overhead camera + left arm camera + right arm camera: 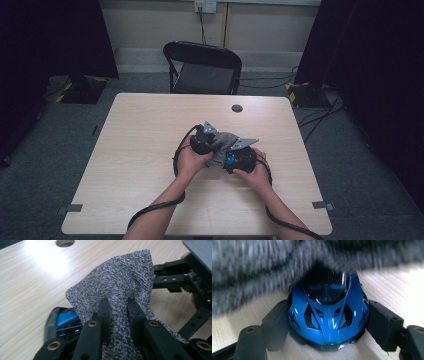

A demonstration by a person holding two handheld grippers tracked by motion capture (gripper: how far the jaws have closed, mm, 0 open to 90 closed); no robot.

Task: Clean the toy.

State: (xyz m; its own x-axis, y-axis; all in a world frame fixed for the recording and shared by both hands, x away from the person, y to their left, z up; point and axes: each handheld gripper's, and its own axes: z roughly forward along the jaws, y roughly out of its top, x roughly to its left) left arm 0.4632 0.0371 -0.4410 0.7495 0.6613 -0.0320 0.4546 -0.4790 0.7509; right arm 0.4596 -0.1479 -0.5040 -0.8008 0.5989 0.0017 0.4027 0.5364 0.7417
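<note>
Speckled grey-and-black terry cloth, looped and nubbly in texture, is pinched in a bunched fold between the two black jaws of the left gripper, whose pads press into the fabric from either side. Beneath the drape of the cloth sits a glossy blue toy car with a dark curved windscreen and black vents, its sides clamped between the blocky matte pads of the right gripper (the car's nose points toward that gripper's camera). Seen from above, both hands meet near the middle of a pale wood-grain table, the left hand and right hand close together, the cloth lying over the car between them. A round cable hole marks the table's far edge, and a black folding chair stands beyond it.
</note>
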